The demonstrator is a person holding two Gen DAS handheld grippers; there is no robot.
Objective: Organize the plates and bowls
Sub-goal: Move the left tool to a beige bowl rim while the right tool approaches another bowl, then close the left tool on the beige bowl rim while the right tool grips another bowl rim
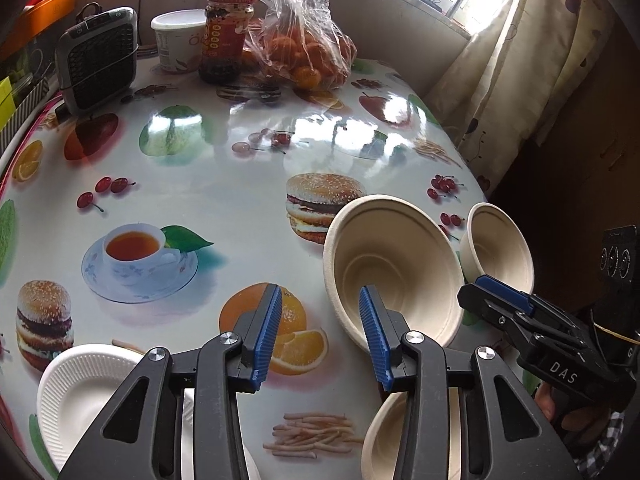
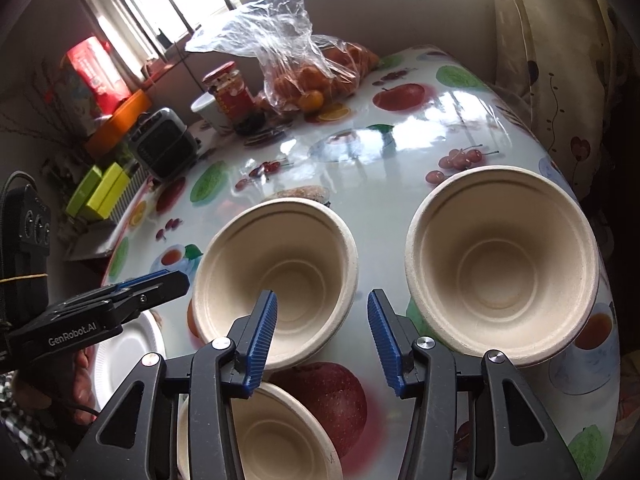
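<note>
The right tool point(image 2: 322, 338) is hanging released over the bench point(image 2: 380, 184), its ribbed blue pads gaping with nothing between them. Its left pad is lying over the near rim of the middle beige moulded-fibre bowl point(image 2: 276, 280), while the right pad is standing over bare cloth in the gap between that bowl and the larger-looking beige fibre bowl point(image 2: 502, 264) to the right. So the middle bowl's near rim is sitting slightly left of the tool's centre line, and a small shift that way would likely be needed to straddle the wall. A third beige bowl point(image 2: 264, 436) is lying directly beneath the tool, closer in.

The left tool point(image 1: 320, 334) is likewise released and empty, its right pad overlapping the same middle bowl's near-left rim. The white ribbed paper plate point(image 1: 96, 392) is resting at the bench's near-left edge, under that tool's left arm. Both tools are about equally near the middle bowl.
</note>
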